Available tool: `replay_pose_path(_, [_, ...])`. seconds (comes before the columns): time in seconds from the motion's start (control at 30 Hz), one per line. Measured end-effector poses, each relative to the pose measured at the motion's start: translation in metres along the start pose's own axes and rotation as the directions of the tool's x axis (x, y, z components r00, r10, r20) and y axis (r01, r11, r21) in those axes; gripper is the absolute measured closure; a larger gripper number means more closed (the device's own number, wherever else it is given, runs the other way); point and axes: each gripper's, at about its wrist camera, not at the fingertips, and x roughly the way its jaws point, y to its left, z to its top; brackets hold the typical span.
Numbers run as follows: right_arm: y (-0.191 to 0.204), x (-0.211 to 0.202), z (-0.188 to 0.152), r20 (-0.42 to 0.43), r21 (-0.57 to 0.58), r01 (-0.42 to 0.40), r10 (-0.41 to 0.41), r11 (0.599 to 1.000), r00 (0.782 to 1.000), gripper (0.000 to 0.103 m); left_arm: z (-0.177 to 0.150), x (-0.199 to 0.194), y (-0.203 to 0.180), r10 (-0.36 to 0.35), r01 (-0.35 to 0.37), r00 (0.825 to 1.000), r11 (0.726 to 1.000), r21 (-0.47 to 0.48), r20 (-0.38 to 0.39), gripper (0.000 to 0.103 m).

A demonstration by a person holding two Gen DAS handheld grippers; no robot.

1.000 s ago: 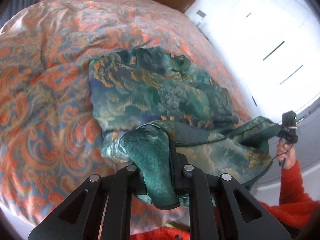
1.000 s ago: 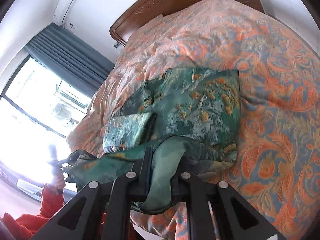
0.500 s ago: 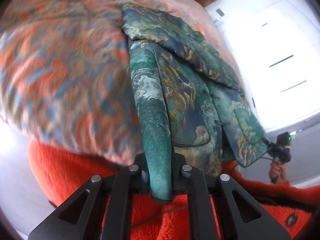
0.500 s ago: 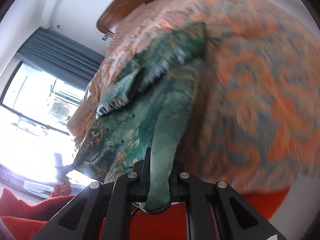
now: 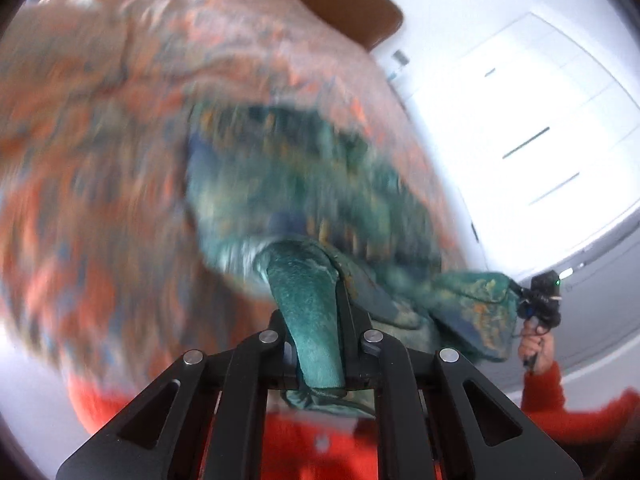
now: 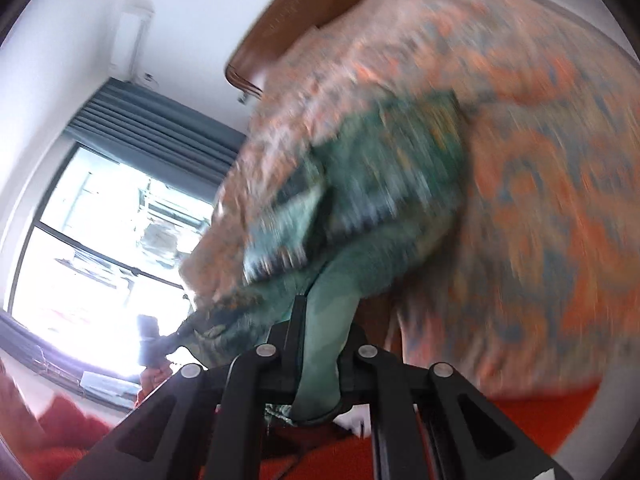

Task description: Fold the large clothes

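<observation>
A green patterned garment [image 5: 304, 184] lies partly on the orange patterned bed cover [image 5: 100, 140], blurred by motion. My left gripper [image 5: 316, 300] is shut on a bunched green edge of the garment. My right gripper [image 6: 324, 320] is shut on another edge of the garment [image 6: 384, 176]. The stretch of cloth between the two grippers hangs in the air off the bed edge. In the left wrist view the right gripper [image 5: 538, 300] shows at the far right, held by a hand in a red sleeve.
A wooden headboard [image 6: 304, 12] stands at the far end of the bed. White wardrobe doors [image 5: 532, 128] are on one side, a window with grey curtains [image 6: 132, 120] on the other. The person's red clothing [image 5: 320, 444] fills the bottom of both views.
Both grippers, still holding the garment, swung fast: they pulled back off the bed edge half a second ago and now move up and forward over the bed again. Both views are blurred.
</observation>
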Motion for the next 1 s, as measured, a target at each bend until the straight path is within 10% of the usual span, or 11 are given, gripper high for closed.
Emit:
replay_pose_path(0.33, [-0.050, 0.111, 0.156, 0.136, 0.101, 0.048, -0.062, 0.994, 0.989, 0.093, 0.111, 0.115, 0.025, 0.161, -0.159, 0.986, 0.986, -0.049, 0.040, 0.086])
replay_pose_path(0.43, [-0.077, 0.142, 0.170, 0.153, 0.154, 0.077, -0.100, 0.985, 0.983, 0.091, 0.115, 0.139, 0.035, 0.183, -0.181, 0.983, 0.980, -0.081, 0.022, 0.072])
replay_pose_path(0.5, [-0.100, 0.163, 0.174, 0.126, 0.241, 0.079, -0.111, 0.967, 0.986, 0.089, 0.115, 0.143, 0.036, 0.179, -0.177, 0.984, 0.980, -0.091, 0.020, 0.044])
replay_pose_path(0.6, [-0.118, 0.173, 0.173, 0.138, 0.345, -0.022, -0.027, 0.938, 0.990, 0.068, 0.121, 0.124, 0.033, 0.155, -0.146, 0.984, 0.984, -0.102, 0.085, 0.014])
replay_pose_path(0.7, [-0.133, 0.165, 0.176, 0.239, 0.441, -0.233, 0.137, 0.867, 0.961, 0.042, 0.128, 0.098, 0.033, 0.112, -0.097, 0.984, 0.989, -0.109, 0.136, 0.011])
replay_pose_path(0.8, [-0.130, 0.140, 0.187, 0.333, 0.420, -0.274, 0.134, 0.865, 0.933, 0.031, 0.127, 0.083, 0.034, 0.099, -0.089, 0.984, 0.994, -0.068, 0.148, 0.007])
replay_pose_path(0.87, [-0.120, 0.126, 0.193, 0.341, 0.363, -0.231, 0.102, 0.903, 0.934, 0.031, 0.120, 0.087, 0.034, 0.090, -0.091, 0.990, 0.996, -0.005, 0.104, 0.006])
replay_pose_path(1.0, [-0.072, 0.133, 0.197, 0.185, 0.068, 0.162, -0.172, 0.984, 0.968, 0.031, 0.103, 0.137, 0.042, 0.188, -0.181, 0.980, 0.978, 0.100, -0.063, 0.005])
